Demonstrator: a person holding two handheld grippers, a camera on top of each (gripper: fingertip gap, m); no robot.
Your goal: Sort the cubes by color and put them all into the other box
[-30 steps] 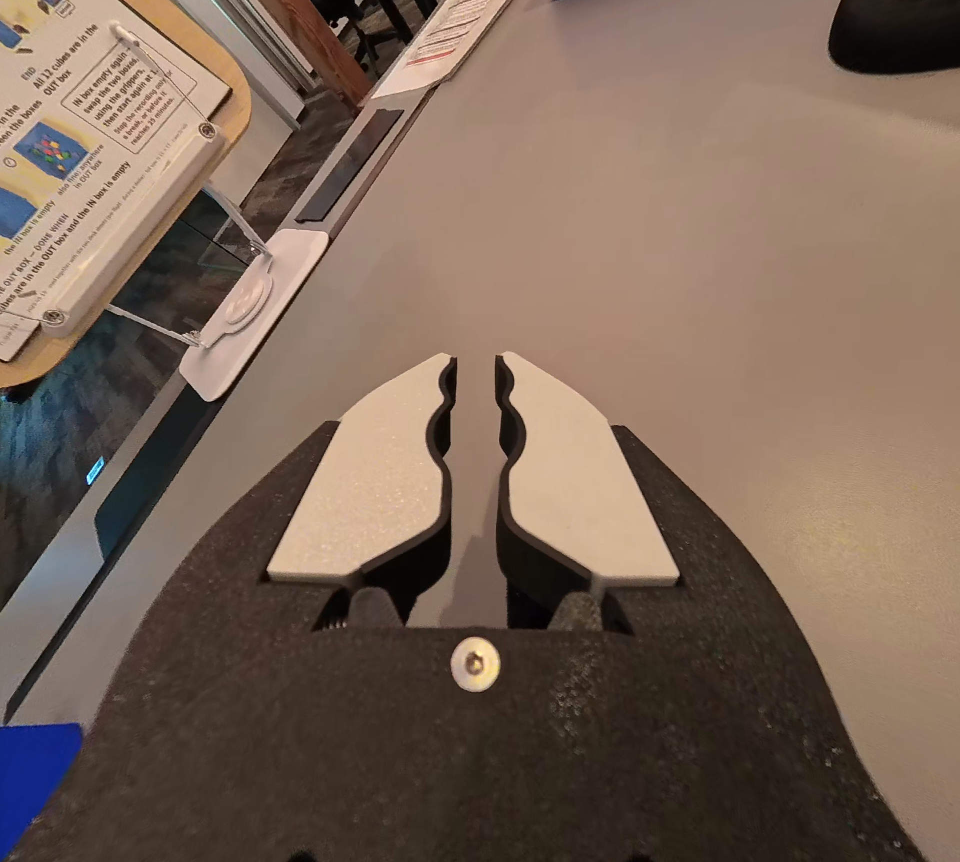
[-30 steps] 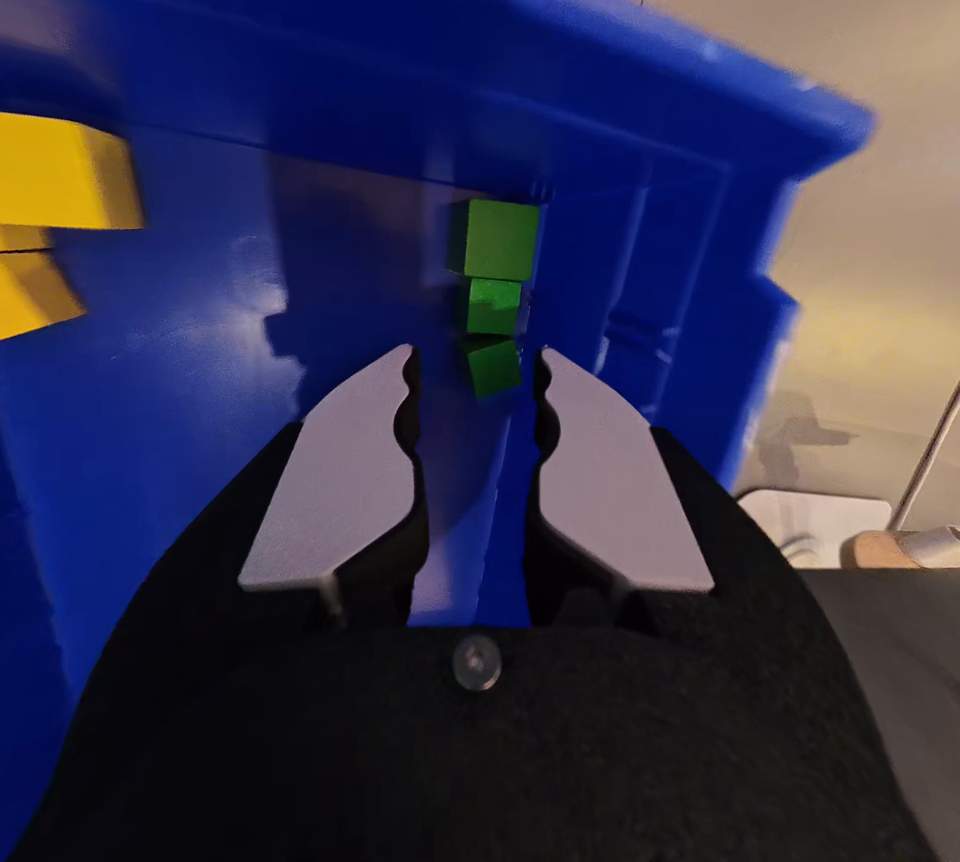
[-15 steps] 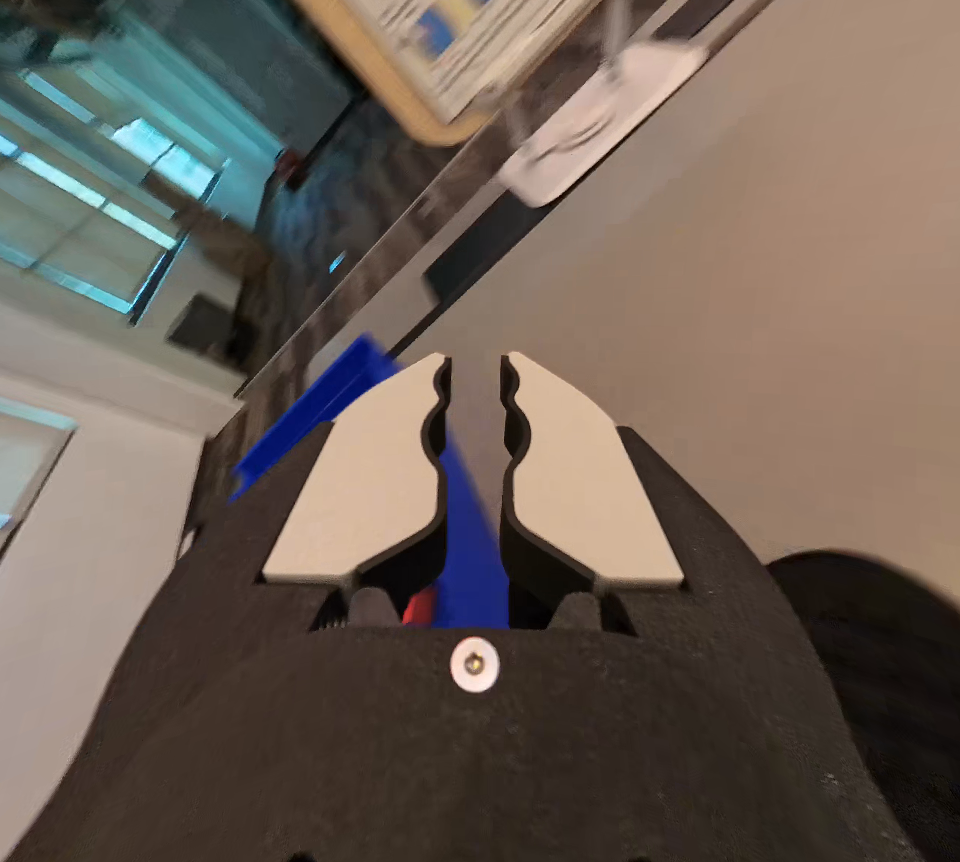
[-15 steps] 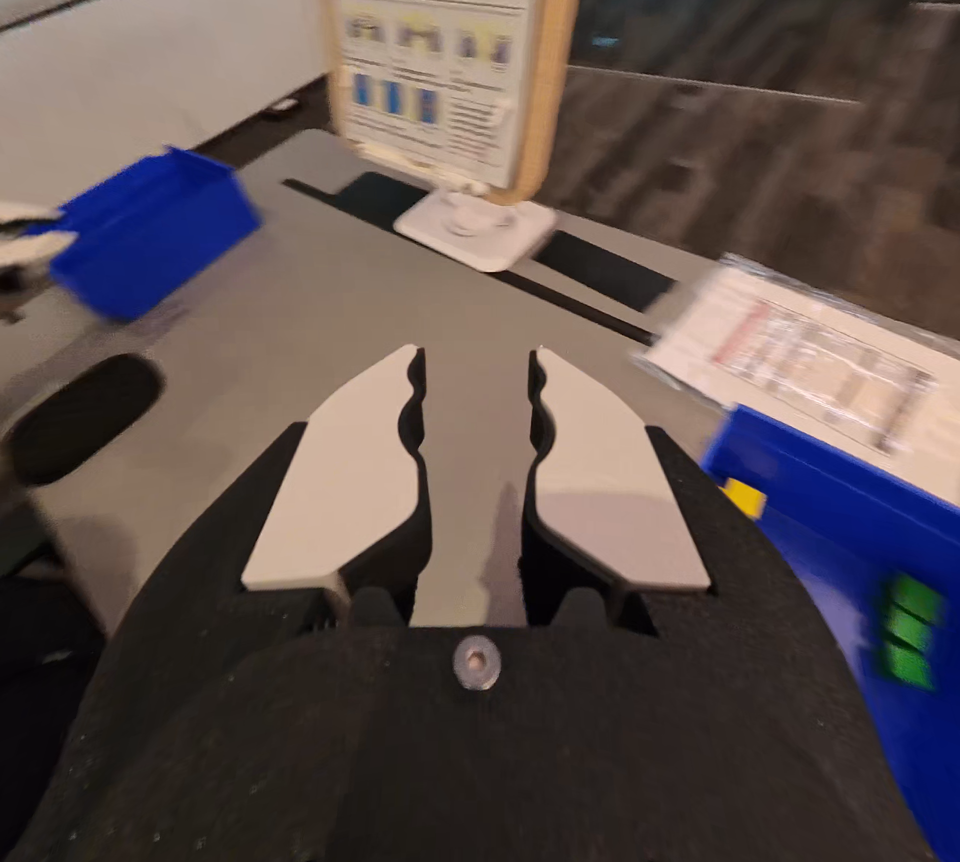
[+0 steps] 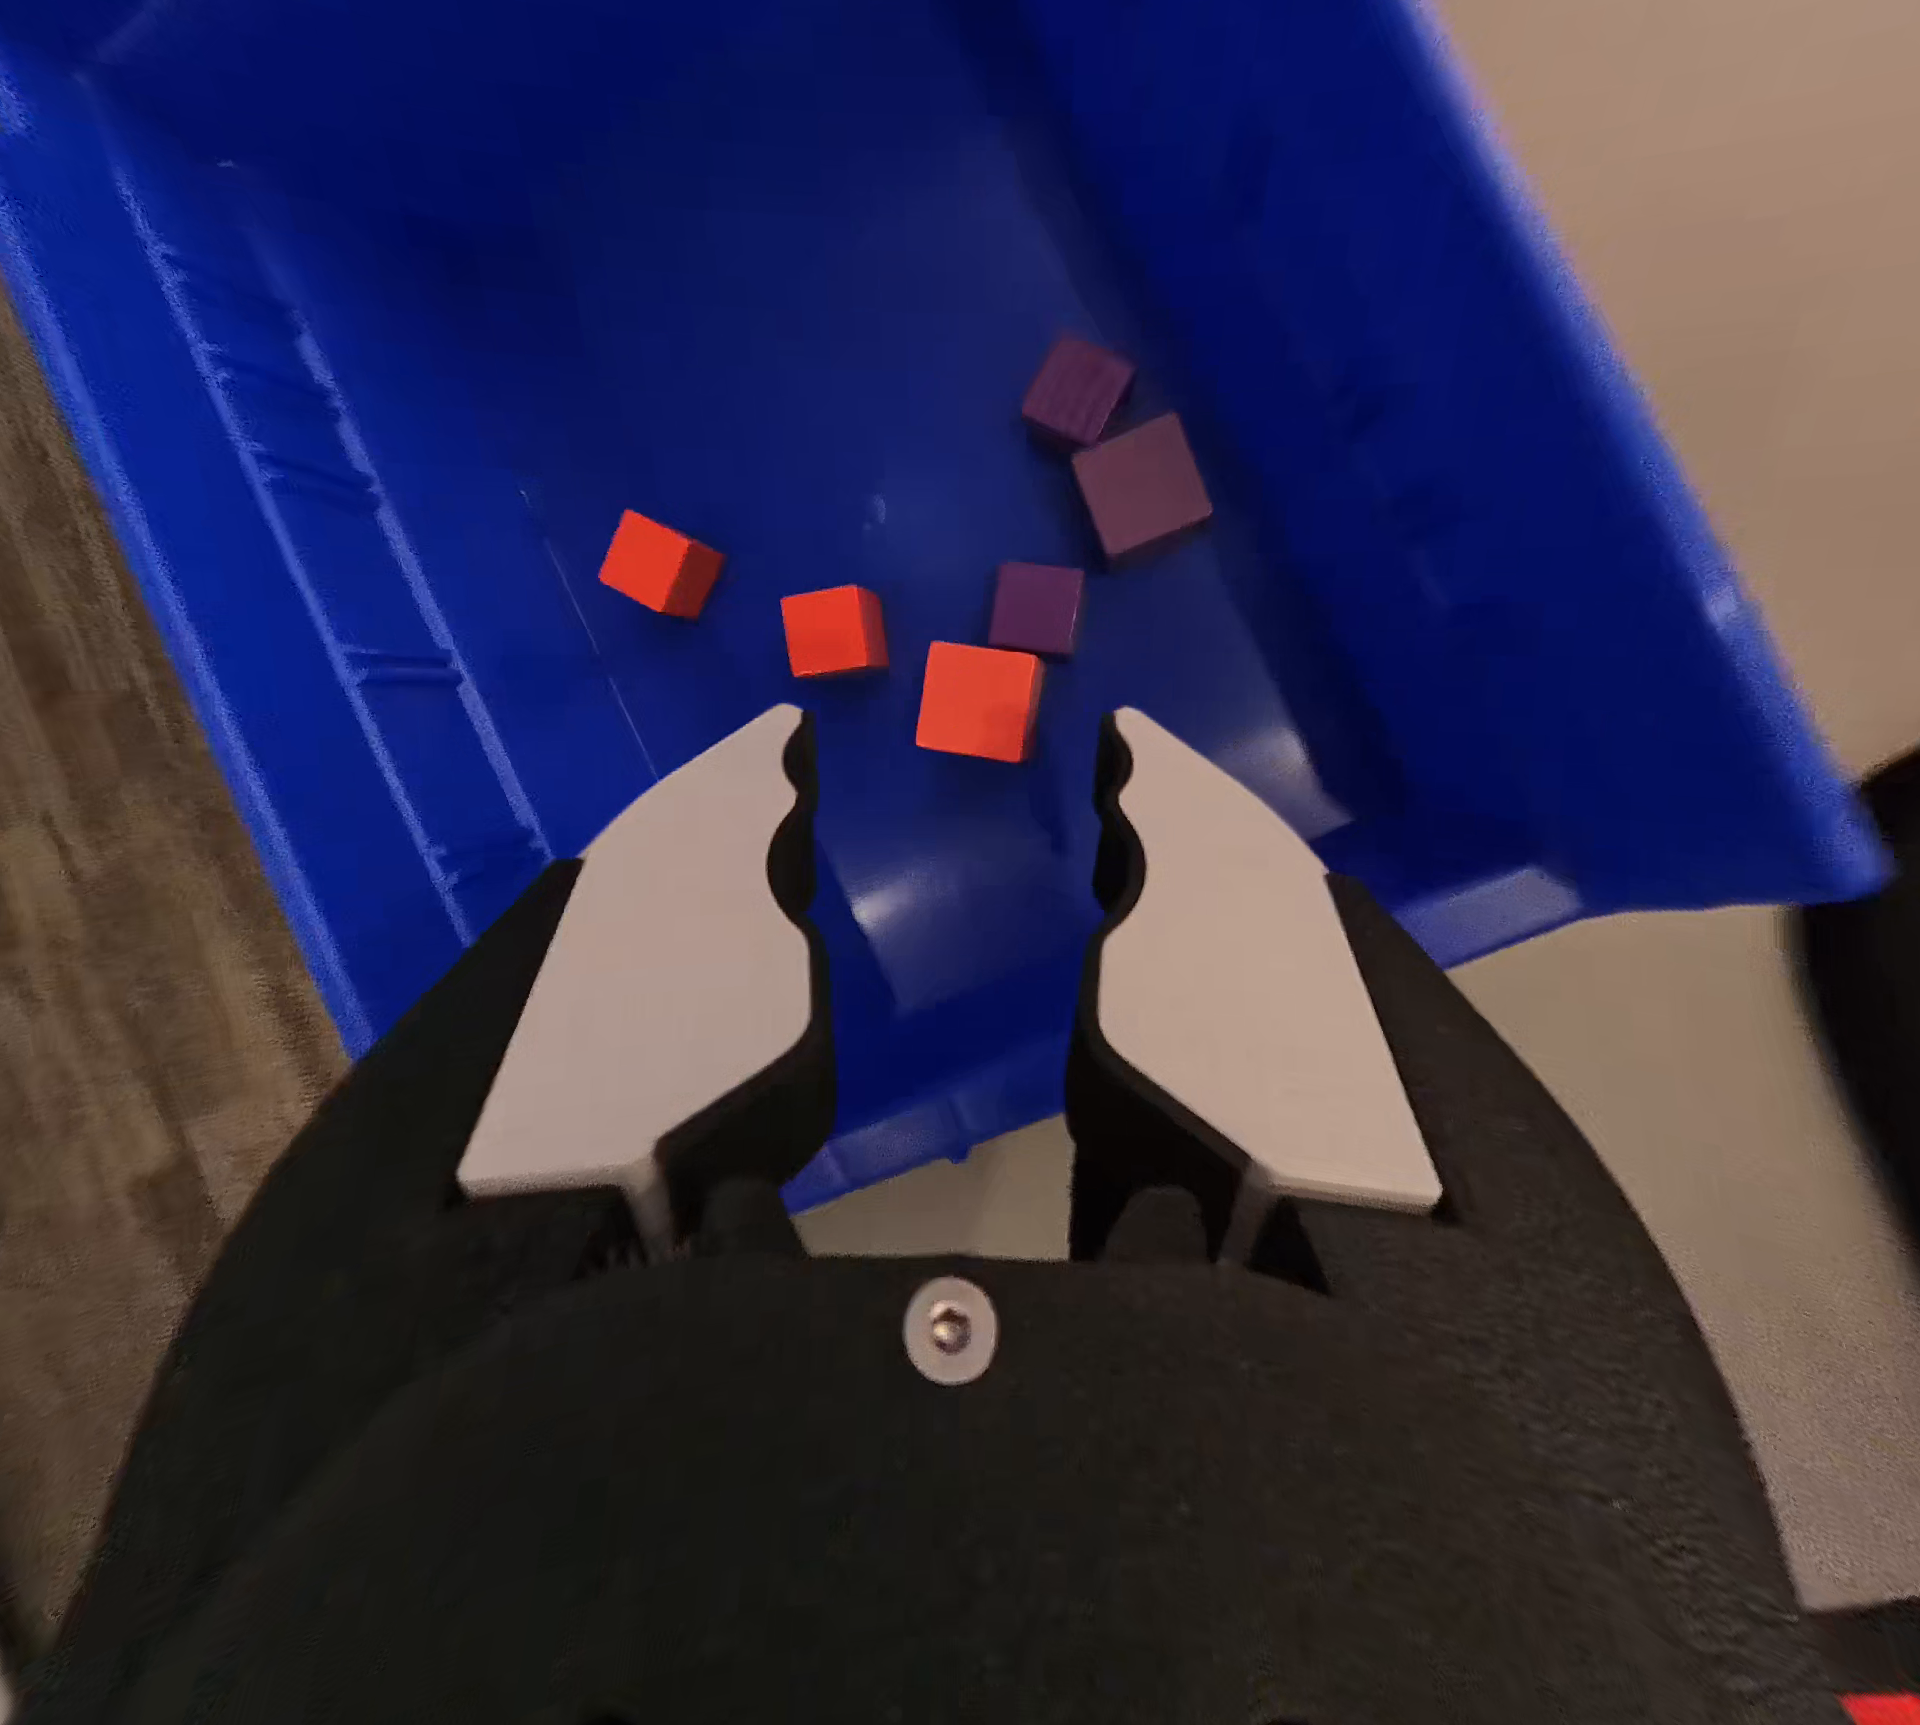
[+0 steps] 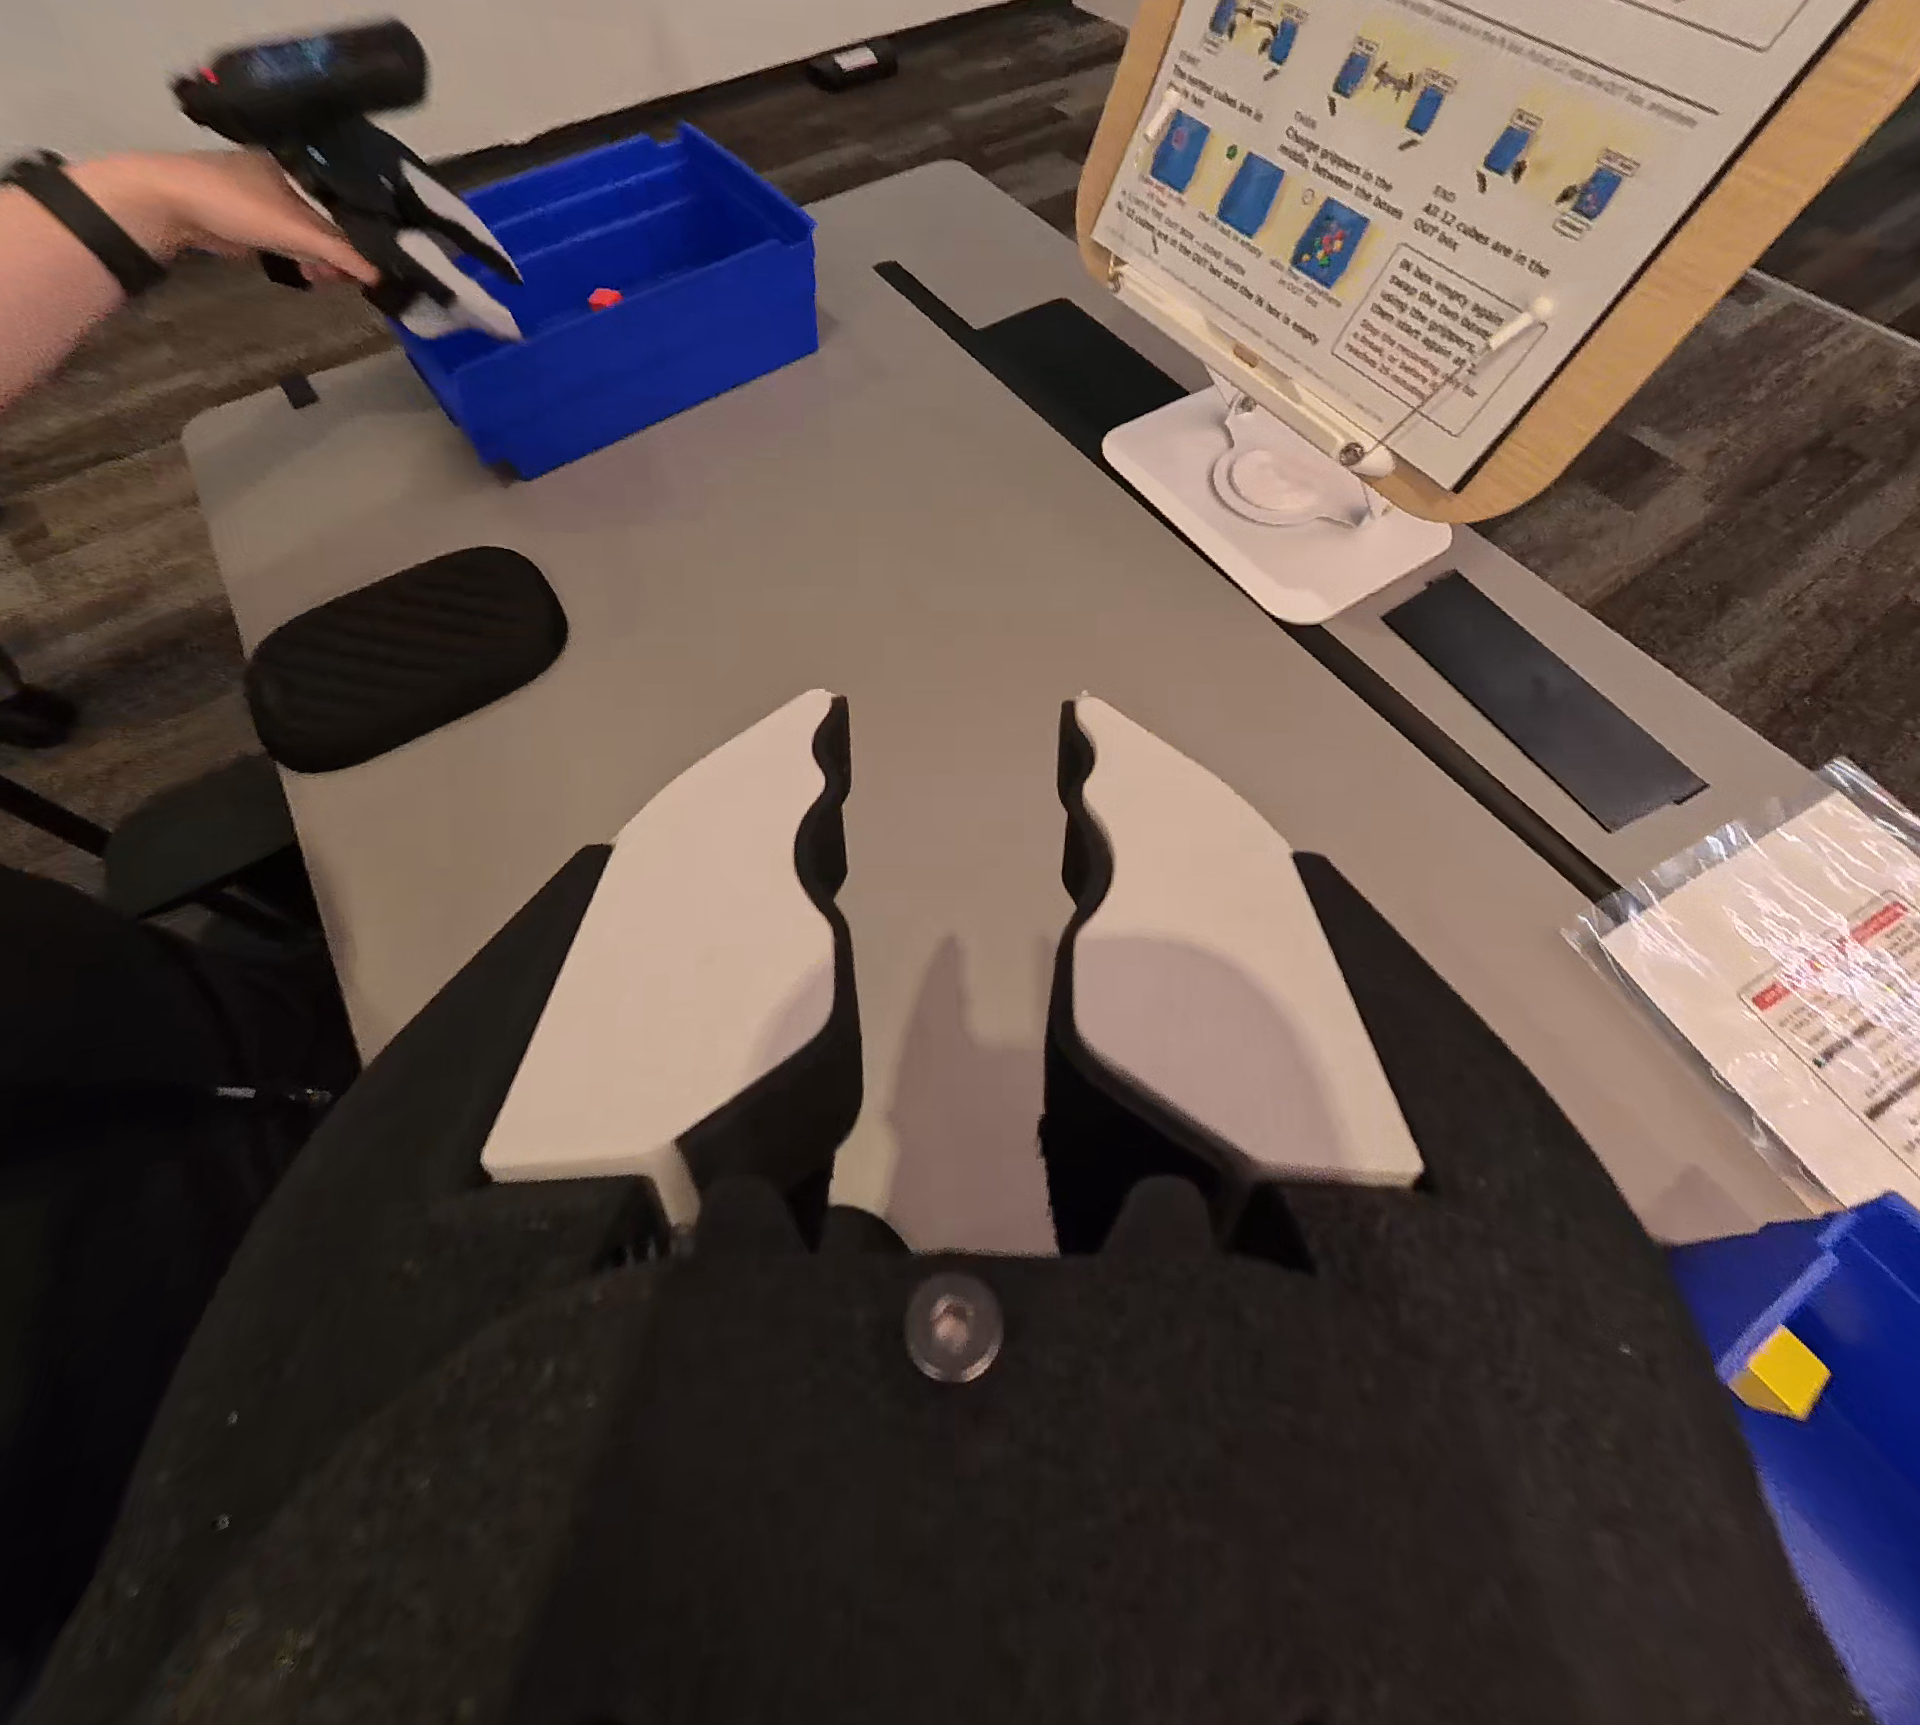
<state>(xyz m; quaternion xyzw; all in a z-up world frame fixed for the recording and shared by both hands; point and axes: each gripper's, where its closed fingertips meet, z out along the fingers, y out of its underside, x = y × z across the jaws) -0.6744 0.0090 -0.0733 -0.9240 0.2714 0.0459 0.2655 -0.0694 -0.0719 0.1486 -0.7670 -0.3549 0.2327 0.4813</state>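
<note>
Left gripper (image 5: 954, 719) wide open, empty, over near end of source bin (image 5: 727, 241), lined up on nearest red cube (image 5: 979, 701) at 12 o'clock off the tips. Two more red cubes (image 5: 834, 630) toward 10 o'clock, three purple cubes (image 5: 1141, 485) toward 1 o'clock. Right gripper (image 6: 954, 709) open, empty, parked above grey table (image 6: 935, 553); likely waiting. Destination bin (image 6: 1808, 1280) at 4 o'clock, yellow cube (image 6: 1779, 1385) inside.
</note>
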